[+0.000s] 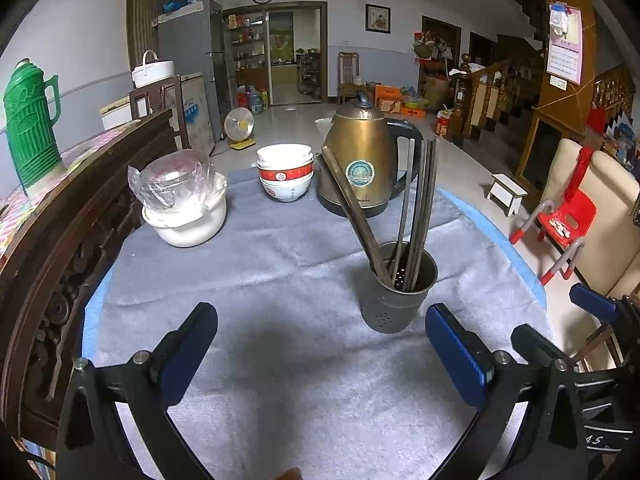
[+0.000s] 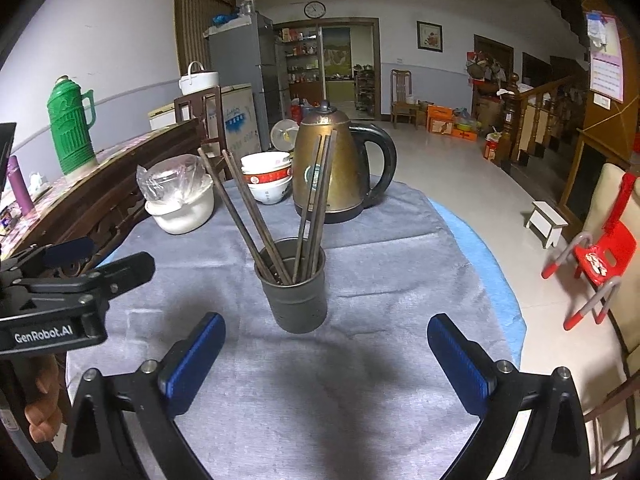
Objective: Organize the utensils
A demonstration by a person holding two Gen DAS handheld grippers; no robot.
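My left gripper [image 1: 320,344] and right gripper [image 2: 326,354] both gape wide, holding nothing. The chopsticks [image 2: 316,200] stand in the metal cup [image 2: 298,298] on the grey cloth [image 2: 360,380]; kettle [image 2: 336,168] and bowls [image 2: 266,178] sit behind it.

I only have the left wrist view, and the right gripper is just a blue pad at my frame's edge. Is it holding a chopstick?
Observer: No. The right gripper is open, with nothing between its pads. The utensil holder stands just ahead of it.
Operator: Anything on the sideboard past my left edge?
Observer: Yes. A purple bottle stands upright on the sideboard, left of the green thermos.
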